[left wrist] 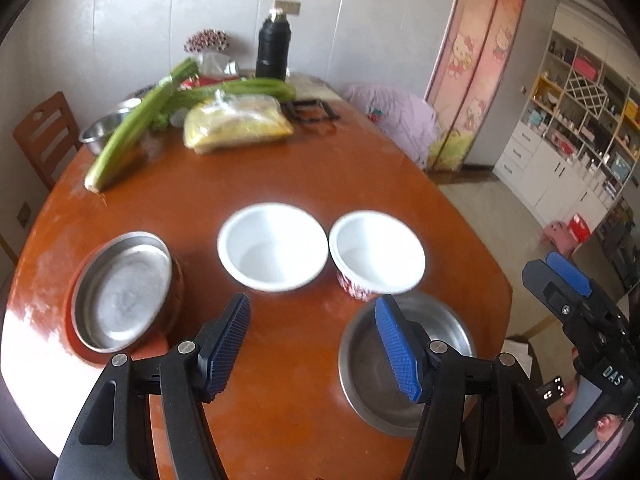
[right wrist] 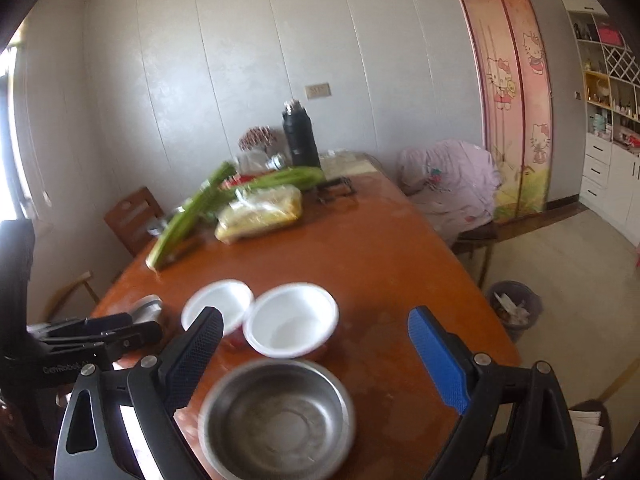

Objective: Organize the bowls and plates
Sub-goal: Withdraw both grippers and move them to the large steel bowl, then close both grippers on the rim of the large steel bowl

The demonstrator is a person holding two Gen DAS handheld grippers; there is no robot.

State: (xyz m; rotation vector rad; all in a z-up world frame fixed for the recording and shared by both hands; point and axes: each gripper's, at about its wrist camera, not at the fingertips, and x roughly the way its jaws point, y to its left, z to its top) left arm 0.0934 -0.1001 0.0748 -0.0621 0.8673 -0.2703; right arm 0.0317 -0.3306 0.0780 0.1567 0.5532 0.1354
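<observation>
The big brown wooden table point(left wrist: 304, 184) fills the room's middle, and all the action sits at its near end. Along the far end lies the clutter: long green celery stalks point(left wrist: 132, 132), a bagged yellow packet point(left wrist: 236, 124) just beside them, a black flask point(left wrist: 273, 46) near the far edge, and a small steel bowl point(left wrist: 102, 130) at the far left edge.

Now the dishes. At the near left edge rests a steel plate point(left wrist: 124, 292), flat on the surface. By the near right edge sits a steel bowl point(right wrist: 276, 412), upright and empty. Between them and a little farther in stand two white bowls side by side, rims almost touching: the plain white bowl point(left wrist: 274, 246) toward the centre, and the white bowl with the red pattern point(left wrist: 376, 254) toward the right edge, just beyond the steel bowl.

The left gripper point(left wrist: 312, 344) hangs over the near centre of the surface, jaws partly apart, nothing between them, its right finger in front of the steel bowl's rim. The right gripper point(right wrist: 316, 356) hovers over the steel bowl with its jaws spread wide, clasping nothing; the bowl shows in the gap, untouched as far as I can see.
</observation>
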